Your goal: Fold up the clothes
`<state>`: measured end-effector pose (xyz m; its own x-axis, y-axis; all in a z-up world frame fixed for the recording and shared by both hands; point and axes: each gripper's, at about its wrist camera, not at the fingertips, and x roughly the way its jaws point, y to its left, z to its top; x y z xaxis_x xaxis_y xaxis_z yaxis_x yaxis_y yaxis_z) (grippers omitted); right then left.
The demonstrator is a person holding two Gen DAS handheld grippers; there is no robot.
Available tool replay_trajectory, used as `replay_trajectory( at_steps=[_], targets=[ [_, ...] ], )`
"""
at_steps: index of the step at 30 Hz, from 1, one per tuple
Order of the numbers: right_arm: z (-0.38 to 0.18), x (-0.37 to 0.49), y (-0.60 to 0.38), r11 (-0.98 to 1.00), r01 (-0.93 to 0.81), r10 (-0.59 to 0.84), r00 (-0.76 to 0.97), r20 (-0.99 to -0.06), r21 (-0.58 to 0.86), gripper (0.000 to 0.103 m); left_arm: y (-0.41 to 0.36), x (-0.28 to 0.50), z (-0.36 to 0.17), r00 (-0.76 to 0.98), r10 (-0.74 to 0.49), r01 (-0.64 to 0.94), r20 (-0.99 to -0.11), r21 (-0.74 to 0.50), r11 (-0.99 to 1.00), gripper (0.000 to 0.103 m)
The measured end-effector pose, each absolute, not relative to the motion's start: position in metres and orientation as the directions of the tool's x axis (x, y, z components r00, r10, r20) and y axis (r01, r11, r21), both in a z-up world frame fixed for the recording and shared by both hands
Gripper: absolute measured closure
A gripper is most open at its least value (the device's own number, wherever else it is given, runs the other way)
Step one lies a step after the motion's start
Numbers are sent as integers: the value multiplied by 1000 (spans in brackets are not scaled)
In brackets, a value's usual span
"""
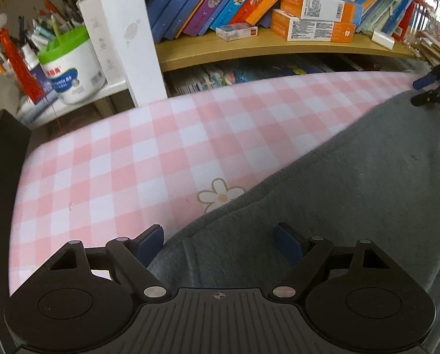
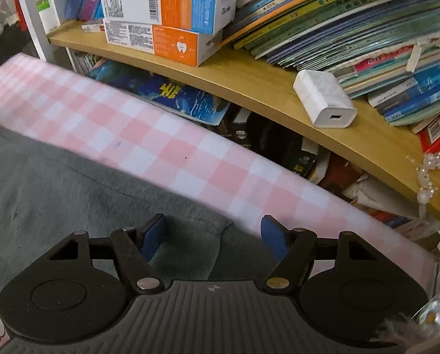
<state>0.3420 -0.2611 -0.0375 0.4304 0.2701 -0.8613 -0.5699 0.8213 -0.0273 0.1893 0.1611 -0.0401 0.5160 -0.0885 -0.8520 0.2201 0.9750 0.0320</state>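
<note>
A grey garment [image 1: 352, 183] lies flat on the pink-and-white checked table [image 1: 131, 153]. My left gripper [image 1: 219, 244] is open, its blue-padded jaws straddling the garment's left corner just above the cloth. In the right wrist view the same grey garment [image 2: 72, 188] spreads to the left on the checked table [image 2: 190, 159]. My right gripper [image 2: 214, 237] is open over the garment's far right corner, holding nothing. The right gripper also shows in the left wrist view [image 1: 426, 88] at the far right edge.
A wooden shelf [image 1: 249, 50] with leaning books and orange boxes [image 1: 314, 23] runs close behind the table. A white tub with a green lid [image 1: 69, 67] holds pens at the left. A white charger [image 2: 323, 100] and book stacks [image 2: 367, 23] sit on the shelf.
</note>
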Motion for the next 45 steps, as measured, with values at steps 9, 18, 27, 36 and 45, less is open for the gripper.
replay_trajectory(
  at_steps=[9, 18, 27, 36, 45],
  targets=[
    [-35, 336, -268, 841, -538, 311, 390, -867, 60, 64, 162, 188, -38, 492, -120, 210, -862, -17, 978, 41],
    [9, 284, -265, 864, -494, 254, 593, -764, -96, 88, 149, 172, -3, 615, -60, 212, -786, 92, 973, 86],
    [54, 209, -273, 890, -406, 203, 760, -618, -207, 88, 141, 128, 36, 740, -113, 205, -663, 62, 977, 85],
    [50, 75, -293, 921, -322, 144, 805, -576, -218, 88, 132, 40, 45, 785, -186, 259, -590, 40, 965, 85],
    [26, -45, -290, 951, -212, 50, 826, -562, -227, 87, 131, -25, 32, 773, -233, 273, -590, -22, 962, 83]
  ],
)
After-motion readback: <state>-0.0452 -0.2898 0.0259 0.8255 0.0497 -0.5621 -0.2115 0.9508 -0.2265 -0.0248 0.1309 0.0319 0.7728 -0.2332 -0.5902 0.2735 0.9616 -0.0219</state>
